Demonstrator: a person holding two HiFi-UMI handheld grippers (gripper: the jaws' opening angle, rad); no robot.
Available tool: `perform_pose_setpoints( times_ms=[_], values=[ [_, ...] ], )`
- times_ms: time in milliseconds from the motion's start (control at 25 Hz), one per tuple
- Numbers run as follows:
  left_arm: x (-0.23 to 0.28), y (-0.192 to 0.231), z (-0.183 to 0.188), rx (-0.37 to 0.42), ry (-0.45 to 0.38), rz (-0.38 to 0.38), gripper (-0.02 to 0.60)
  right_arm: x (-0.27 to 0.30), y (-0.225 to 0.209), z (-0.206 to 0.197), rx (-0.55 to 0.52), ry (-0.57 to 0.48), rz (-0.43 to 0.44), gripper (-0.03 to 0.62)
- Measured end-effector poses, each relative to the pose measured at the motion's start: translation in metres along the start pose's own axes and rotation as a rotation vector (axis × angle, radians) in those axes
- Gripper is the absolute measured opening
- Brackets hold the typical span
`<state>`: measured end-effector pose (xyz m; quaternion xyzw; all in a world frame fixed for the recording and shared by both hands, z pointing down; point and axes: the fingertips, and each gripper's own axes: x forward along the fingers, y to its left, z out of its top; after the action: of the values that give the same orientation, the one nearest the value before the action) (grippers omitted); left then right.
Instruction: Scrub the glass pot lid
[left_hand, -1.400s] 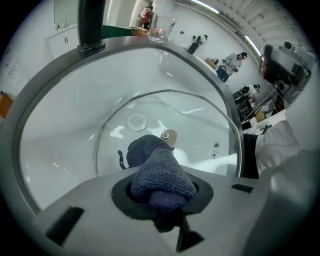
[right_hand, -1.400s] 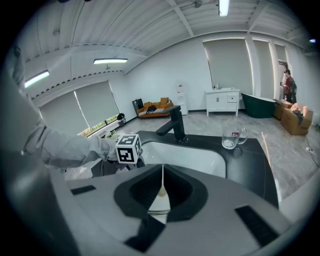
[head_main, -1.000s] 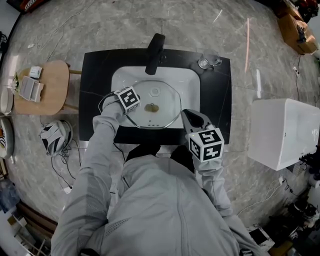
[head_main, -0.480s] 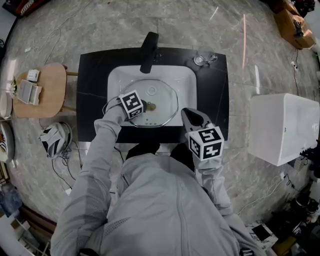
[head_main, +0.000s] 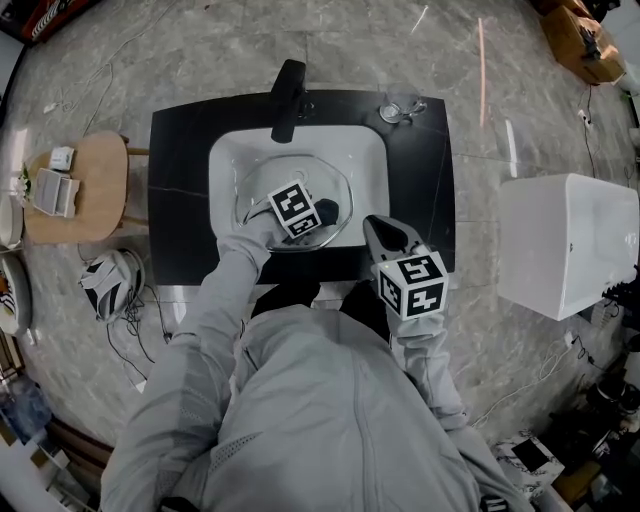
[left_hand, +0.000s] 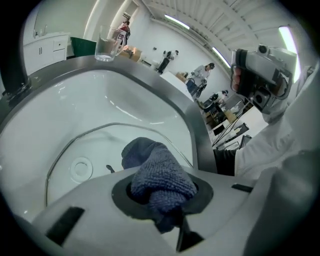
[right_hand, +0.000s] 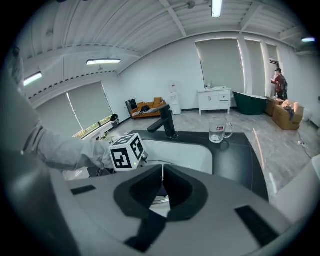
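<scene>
- Currently lying flat in the white sink (head_main: 222, 150): the glass pot lid (head_main: 290, 172), covering most of the basin floor, just in front of the black faucet (head_main: 287, 98).
- Left gripper (head_main: 322, 212) down inside the basin, over the right half of the lid, marker cube facing up.
- Jaws of that gripper clamped on a dark blue cloth (head_main: 330, 209); seen in the left gripper view as a terry wad bunched between the jaws and bulging out ahead of them.
- Front of the wad down on the glass, inside the lid's metal rim, toward the sink's right wall.
- Right gripper (head_main: 385, 236) off the lid, held above the front edge of the black counter (head_main: 175, 150), just right of the basin.
- Jaws there pressed together, pad against pad, pointing toward the sink and the left gripper's cube.
- Clear glass mug (head_main: 398, 108) upright on the counter's back right corner, well apart from both grippers.
- Round wooden stool (head_main: 85, 185) left of the counter, small white items on top.
- White box (head_main: 570, 250) on the floor to the right.
</scene>
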<state>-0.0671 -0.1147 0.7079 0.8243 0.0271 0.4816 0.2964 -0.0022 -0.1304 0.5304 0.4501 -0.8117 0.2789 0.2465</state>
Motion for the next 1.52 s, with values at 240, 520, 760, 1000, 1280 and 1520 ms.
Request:
perform_pose_setpoints(
  times_ms=[240,520,760,1000,1280,1520],
  values=[
    [0.007,-0.001,0.019,-0.027,-0.047,-0.047,0.083,-0.005,-0.002,-0.003,0.010,-0.001,-0.015,0.031],
    [0.002,-0.020,0.010,-0.016,-0.042,-0.181,0.083,-0.006,0.000,-0.004,0.009,-0.001,-0.011,0.031],
    [-0.014,-0.025,-0.022,-0.003,0.035,-0.205,0.083,-0.001,0.003,-0.001,0.004,-0.004,-0.001,0.031],
    [-0.034,-0.007,-0.059,-0.062,0.070,-0.117,0.083,0.002,0.004,-0.001,-0.001,0.000,0.004,0.031],
    [-0.048,0.014,-0.086,-0.096,0.098,-0.045,0.083,0.002,0.001,-0.004,-0.002,0.005,0.006,0.031],
    [-0.058,0.043,-0.101,-0.129,0.123,0.057,0.083,-0.001,-0.006,-0.001,-0.007,0.004,0.002,0.031]
  ],
)
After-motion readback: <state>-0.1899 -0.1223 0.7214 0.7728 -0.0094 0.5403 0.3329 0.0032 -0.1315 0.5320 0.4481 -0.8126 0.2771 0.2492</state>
